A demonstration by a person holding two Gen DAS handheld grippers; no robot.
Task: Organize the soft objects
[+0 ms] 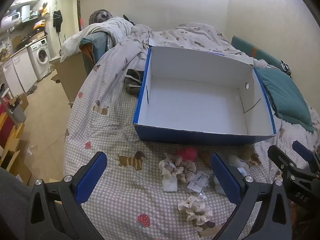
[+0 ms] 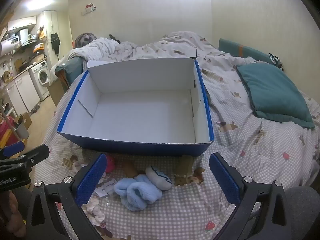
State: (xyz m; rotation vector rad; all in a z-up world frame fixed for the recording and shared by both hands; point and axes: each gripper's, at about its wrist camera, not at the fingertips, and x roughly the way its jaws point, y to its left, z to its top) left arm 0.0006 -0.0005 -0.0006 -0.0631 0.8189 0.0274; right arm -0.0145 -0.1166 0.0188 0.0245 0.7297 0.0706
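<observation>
With both the left gripper and right gripper spread wide and empty, grabbing the blue socks may snag the bedsheet too, near the empty box.

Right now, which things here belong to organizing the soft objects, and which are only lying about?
For the job:
- blue box, empty
- light blue fluffy socks
- beige scrunchie
- cream scrunchie
- pink pompom
- both grippers open: left gripper, right gripper

Lying about:
- teal pillow
- paper tags
- washing machine
</observation>
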